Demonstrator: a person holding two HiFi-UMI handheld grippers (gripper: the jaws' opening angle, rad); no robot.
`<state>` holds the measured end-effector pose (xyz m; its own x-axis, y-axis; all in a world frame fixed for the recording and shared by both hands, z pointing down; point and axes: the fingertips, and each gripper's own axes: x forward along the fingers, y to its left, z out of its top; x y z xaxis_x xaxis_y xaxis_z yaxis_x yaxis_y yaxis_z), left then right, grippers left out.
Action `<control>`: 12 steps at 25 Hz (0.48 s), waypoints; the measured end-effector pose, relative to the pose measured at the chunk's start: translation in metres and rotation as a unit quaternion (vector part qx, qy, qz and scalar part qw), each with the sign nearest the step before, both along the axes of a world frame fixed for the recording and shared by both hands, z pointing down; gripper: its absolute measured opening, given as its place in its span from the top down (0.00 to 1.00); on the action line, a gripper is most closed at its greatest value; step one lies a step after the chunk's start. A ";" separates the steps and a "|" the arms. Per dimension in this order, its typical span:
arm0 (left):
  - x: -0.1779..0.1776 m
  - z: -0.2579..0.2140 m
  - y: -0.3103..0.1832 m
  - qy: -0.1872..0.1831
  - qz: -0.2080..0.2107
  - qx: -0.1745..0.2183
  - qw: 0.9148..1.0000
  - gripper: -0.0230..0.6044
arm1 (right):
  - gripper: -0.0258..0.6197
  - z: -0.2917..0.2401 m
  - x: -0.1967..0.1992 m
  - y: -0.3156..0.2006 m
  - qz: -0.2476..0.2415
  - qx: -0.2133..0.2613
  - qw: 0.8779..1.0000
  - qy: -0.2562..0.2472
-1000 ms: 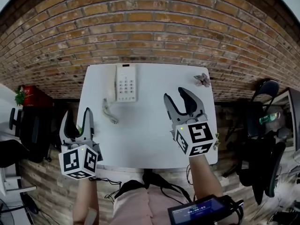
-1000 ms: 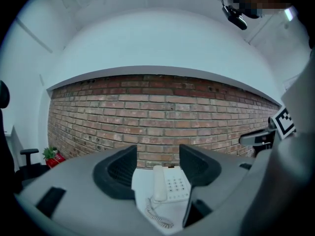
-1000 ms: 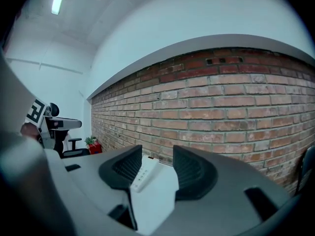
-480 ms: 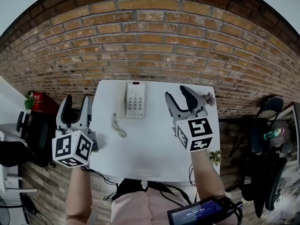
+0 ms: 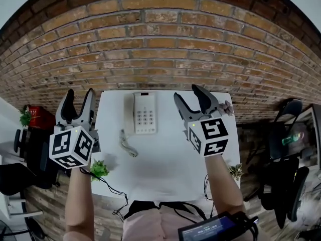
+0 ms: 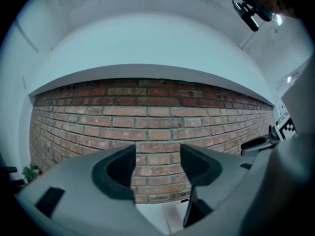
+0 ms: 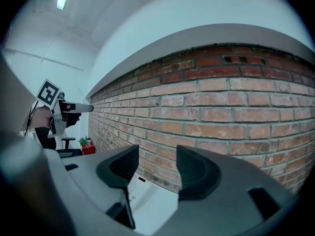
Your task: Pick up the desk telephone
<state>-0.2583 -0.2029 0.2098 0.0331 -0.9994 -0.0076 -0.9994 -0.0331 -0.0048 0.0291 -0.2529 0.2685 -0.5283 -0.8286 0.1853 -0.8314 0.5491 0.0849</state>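
Note:
The white desk telephone [image 5: 144,113] lies flat at the back of the white table [image 5: 165,159], its handset on the left side of it and its coiled cord [image 5: 126,143] trailing toward me. My left gripper [image 5: 76,100] hangs off the table's left edge, open, with nothing between its jaws [image 6: 157,157]. My right gripper [image 5: 193,95] hovers to the right of the telephone, its jaws opening and empty [image 7: 157,163]. Both point at the brick wall. A corner of the telephone [image 7: 138,188] shows below the right jaws.
The brick wall [image 5: 160,49] stands right behind the table. A small pink object [image 5: 224,107] sits at the table's far right corner. A green plant [image 5: 99,168] is by the left edge, a red box [image 5: 37,118] farther left. Office chairs [image 5: 281,179] stand to the right.
Both grippers have risen and moved forward toward the wall. The left one went from the table's near left corner to beside its far left corner; the right one now stands level with the telephone.

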 end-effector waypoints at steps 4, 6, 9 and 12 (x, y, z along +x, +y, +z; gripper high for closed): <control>-0.001 0.029 -0.033 0.011 0.024 -0.029 0.999 0.49 | 0.56 0.013 -0.020 -0.020 0.001 -0.013 1.000 0.003; -0.001 0.045 -0.047 0.024 0.031 -0.042 0.998 0.48 | 0.55 0.023 -0.029 -0.030 0.002 -0.022 1.000 0.004; -0.002 0.076 -0.066 0.054 0.039 -0.068 0.995 0.48 | 0.54 0.046 -0.039 -0.044 0.002 -0.044 0.999 0.014; 0.000 0.112 -0.083 0.066 0.050 -0.102 0.991 0.48 | 0.52 0.075 -0.050 -0.055 0.002 -0.069 0.997 0.024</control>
